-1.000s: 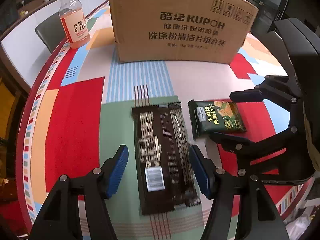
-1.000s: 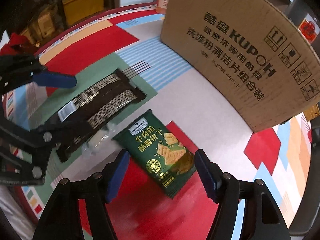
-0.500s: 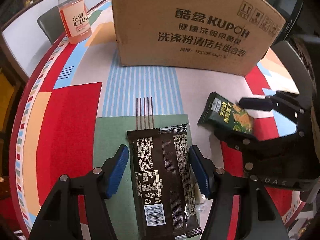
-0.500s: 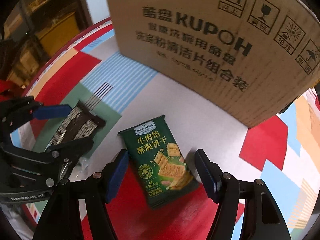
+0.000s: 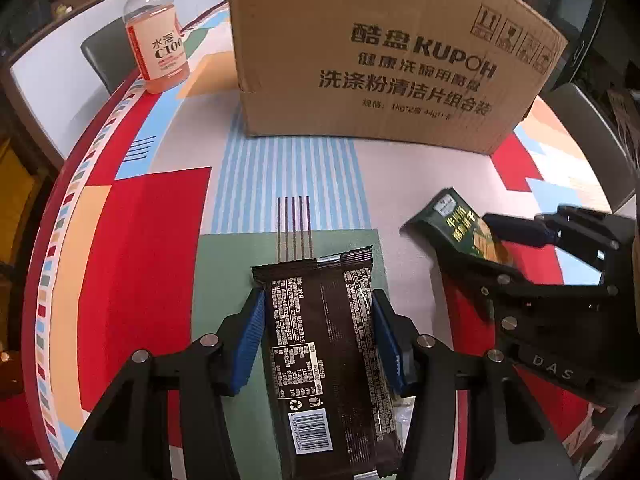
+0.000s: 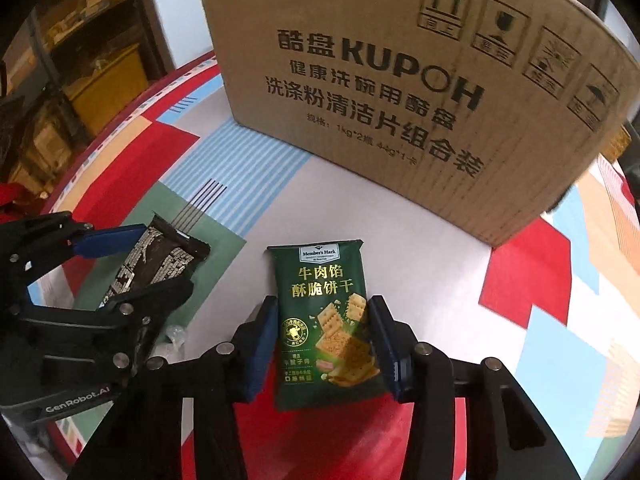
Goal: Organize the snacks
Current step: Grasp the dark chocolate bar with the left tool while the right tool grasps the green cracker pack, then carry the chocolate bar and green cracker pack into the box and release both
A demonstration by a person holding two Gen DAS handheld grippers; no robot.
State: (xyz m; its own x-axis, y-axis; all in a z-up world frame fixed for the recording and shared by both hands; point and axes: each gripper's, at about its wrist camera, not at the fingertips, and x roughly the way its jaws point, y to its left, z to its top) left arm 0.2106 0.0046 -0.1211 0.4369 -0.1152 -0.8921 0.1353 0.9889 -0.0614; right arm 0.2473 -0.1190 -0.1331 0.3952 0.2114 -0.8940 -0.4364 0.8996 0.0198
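My left gripper (image 5: 318, 338) is shut on a long dark brown snack pack (image 5: 324, 344), its blue pads pressing both long sides. The pack also shows in the right wrist view (image 6: 156, 264). My right gripper (image 6: 323, 346) is shut on a green cracker packet (image 6: 324, 312), held by both side edges. In the left wrist view the green packet (image 5: 460, 228) sits to the right inside the other gripper (image 5: 520, 256). A large brown cardboard box (image 5: 384, 52) stands behind both snacks; it also shows in the right wrist view (image 6: 400, 80).
A plastic drink bottle (image 5: 158, 40) with pinkish liquid stands at the far left near the table edge. The table wears a colourful patterned cloth (image 5: 140, 232). A small crumpled clear wrapper (image 6: 176, 336) lies between the grippers. Chairs stand beyond the table.
Both grippers have moved in over their packs and closed: the left on the dark pack, the right on the green packet. The cardboard box looks nearer in both views.
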